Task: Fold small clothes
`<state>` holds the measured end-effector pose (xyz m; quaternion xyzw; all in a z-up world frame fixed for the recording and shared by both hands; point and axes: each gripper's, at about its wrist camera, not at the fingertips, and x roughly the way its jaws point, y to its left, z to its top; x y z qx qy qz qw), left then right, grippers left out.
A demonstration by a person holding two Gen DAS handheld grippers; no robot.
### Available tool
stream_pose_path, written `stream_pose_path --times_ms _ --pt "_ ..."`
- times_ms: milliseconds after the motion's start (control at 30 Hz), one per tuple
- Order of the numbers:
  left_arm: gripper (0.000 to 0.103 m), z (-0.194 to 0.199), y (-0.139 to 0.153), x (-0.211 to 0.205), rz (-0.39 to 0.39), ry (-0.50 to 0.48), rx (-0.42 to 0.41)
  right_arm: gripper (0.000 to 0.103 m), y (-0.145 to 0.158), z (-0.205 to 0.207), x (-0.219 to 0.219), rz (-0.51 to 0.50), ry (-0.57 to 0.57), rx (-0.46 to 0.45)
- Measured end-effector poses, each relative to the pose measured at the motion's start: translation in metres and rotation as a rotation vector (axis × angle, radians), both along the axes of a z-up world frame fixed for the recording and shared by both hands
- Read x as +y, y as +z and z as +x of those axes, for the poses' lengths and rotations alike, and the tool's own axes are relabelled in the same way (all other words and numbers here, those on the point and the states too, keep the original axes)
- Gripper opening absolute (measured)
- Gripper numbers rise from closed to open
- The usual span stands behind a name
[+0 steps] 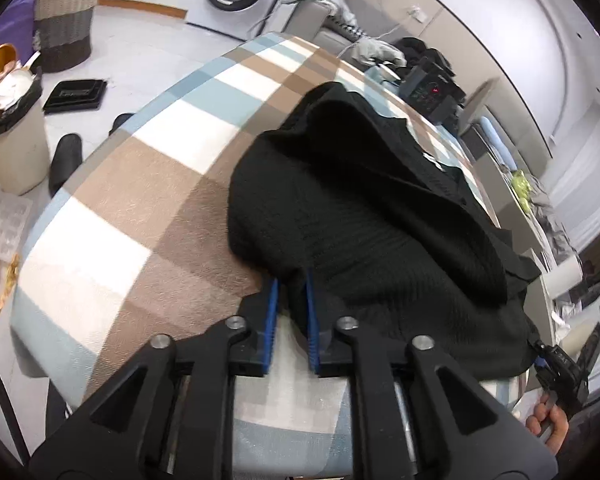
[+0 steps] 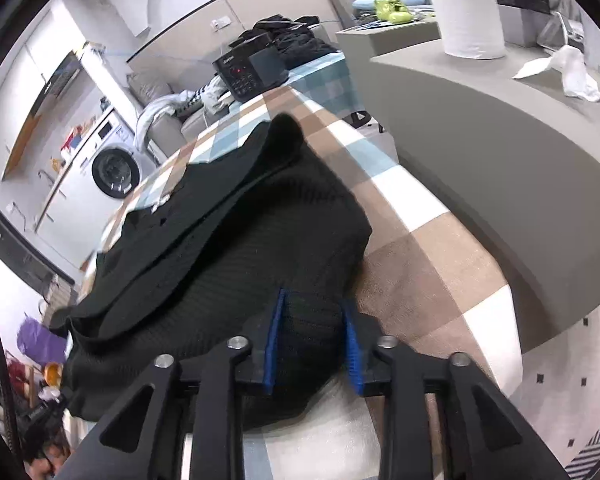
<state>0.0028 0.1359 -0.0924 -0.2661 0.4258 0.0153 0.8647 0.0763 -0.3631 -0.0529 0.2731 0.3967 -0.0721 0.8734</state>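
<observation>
Black knit garment [image 1: 372, 216] sits bunched on the plaid-covered table [image 1: 148, 184], near edge at both grippers: left gripper [image 1: 291, 280] jaws narrow w/ a pinch of hem between the pads, right gripper [image 2: 314, 300] wider, cloth lying in the gap, can't tell if it's gripped. Risk imo: ribbed, floppy, thick knit slips from that loose right hold mid-fold, so the fold goes lopsided. The top layer's already humped and creased.

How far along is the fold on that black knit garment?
Done: the black knit garment lies on the checked blanket, one flap already turned over its far half. In hand: the left gripper and right gripper each have the near hem between their blue pads; grip tightness is unclear. Left: bring the near edge over and flatten.
</observation>
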Motion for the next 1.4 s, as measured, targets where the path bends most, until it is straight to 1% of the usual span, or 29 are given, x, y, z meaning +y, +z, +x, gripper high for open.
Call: stream_pose_path --times_ms 33,67,100,133,167,200,267,367,500,633,733,800,867,967,1033,1100,1133,1167,1233,1300,1333,1367,1400 --pt "0.025 -0.001 0.002 0.003 0.005 0.016 0.009 0.038 0.006 0.000 -0.004 -0.003 -0.016 -0.022" --pt "0.037 -0.001 0.004 0.006 0.012 0.029 0.008 0.041 0.011 0.000 -0.009 0.001 -0.023 -0.041" --pt "0.044 -0.002 0.008 0.010 0.019 0.042 0.003 0.042 0.015 0.002 -0.013 0.010 -0.026 -0.056" --pt "0.054 -0.003 0.013 0.016 0.018 0.059 -0.013 0.042 0.019 0.003 -0.016 0.019 -0.026 -0.065" --pt "0.059 -0.003 0.017 0.018 0.020 0.067 -0.024 0.044 0.025 0.008 -0.021 0.032 -0.027 -0.081" --pt "0.060 -0.002 0.022 0.021 0.023 0.078 -0.033 0.045 0.027 0.010 -0.023 0.035 -0.028 -0.088" --pt "0.066 0.003 0.032 0.025 0.013 0.079 -0.050 0.052 0.033 0.021 -0.026 0.052 -0.019 -0.103" --pt "0.069 0.016 0.045 0.028 -0.017 0.077 -0.089 0.053 0.037 0.039 -0.023 0.091 0.024 -0.110" --pt "0.070 0.048 0.056 0.023 -0.042 0.039 -0.104 0.056 0.038 0.059 -0.018 0.141 0.065 -0.112" --pt "0.070 0.086 0.052 0.017 -0.071 0.020 -0.070 0.056 0.034 0.076 -0.023 0.187 0.068 -0.095" --pt "0.070 0.106 0.045 0.012 -0.073 0.000 -0.042 0.056 0.029 0.085 -0.027 0.182 0.058 -0.083" --pt "0.070 0.119 0.038 0.009 -0.073 -0.006 -0.017 0.056 0.024 0.094 -0.030 0.175 0.044 -0.055" --pt "0.070 0.130 0.031 0.006 -0.079 -0.014 0.005 0.056 0.019 0.102 -0.034 0.185 0.039 -0.053" --pt "0.069 0.138 0.025 0.006 -0.096 -0.014 0.007 0.056 0.014 0.117 -0.039 0.168 0.028 -0.036" --pt "0.067 0.140 0.024 0.005 -0.100 -0.014 0.002 0.056 0.009 0.123 -0.043 0.191 0.030 -0.028" --pt "0.064 0.142 0.024 0.005 -0.098 -0.013 -0.004 0.055 0.010 0.129 -0.042 0.195 0.055 -0.035" --pt "0.061 0.142 0.025 0.006 -0.099 -0.009 -0.007 0.051 0.012 0.129 -0.040 0.190 0.066 -0.043" --pt "0.061 0.142 0.026 0.006 -0.103 -0.007 -0.012 0.049 0.017 0.129 -0.034 0.183 0.115 -0.072" --pt "0.059 0.141 0.028 0.007 -0.121 -0.006 -0.025 0.049 0.021 0.130 -0.026 0.159 0.140 -0.082" --pt "0.051 0.140 0.029 0.006 -0.123 -0.006 -0.036 0.046 0.018 0.133 -0.026 0.159 0.126 -0.066" --pt "0.040 0.141 0.029 0.006 -0.107 0.000 -0.035 0.036 0.014 0.135 -0.028 0.165 0.107 -0.043" --pt "0.030 0.142 0.028 0.006 -0.103 0.001 -0.034 0.030 0.010 0.137 -0.031 0.167 0.087 -0.024" --pt "0.024 0.144 0.027 0.005 -0.105 -0.001 -0.032 0.028 0.007 0.138 -0.033 0.172 0.069 -0.010"
